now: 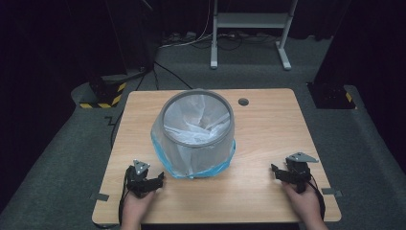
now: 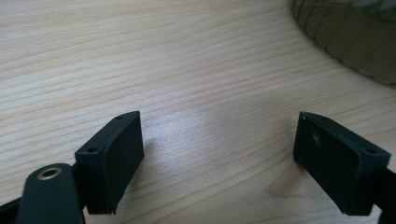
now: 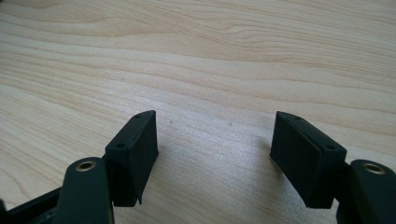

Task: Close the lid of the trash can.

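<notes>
- The left gripper (image 1: pixel 154 182) is resting low on the wooden table (image 1: pixel 268 143) at its near-left corner, jaws standing wide apart with nothing between them; in the left gripper view its pads (image 2: pixel 116 158) are framing bare wood grain, with the bin's base showing at the upper right.
- The right gripper (image 1: pixel 279 171) is sitting near the table's right edge, well apart from the bin, its jaws also spread wide and gripping nothing; the right gripper view is showing bare tabletop between its pads (image 3: pixel 135 156).
- Between the two, towards the middle of the table, a grey mesh waste bin (image 1: pixel 196 136) is standing upright, its round rim (image 1: pixel 165 111) tipped slightly towards the camera.
- A thin plastic bag liner (image 1: pixel 191 125) is lying loose inside it, pale and crumpled, and a blue-tinted fringe of the same film (image 1: pixel 210 168) is spilling out around the foot of the bin, just beside the left gripper.
- The bin is probably handling as light and fairly stiff, so it is likely sliding or tipping under a one-sided push; the rim is looking like the firmest place to pinch.
- The liner is looking soft, slippery and easy to tear, so taking a gathered fold at its edge, one gripper to each side, is seeming safer than a single thin layer.
</notes>
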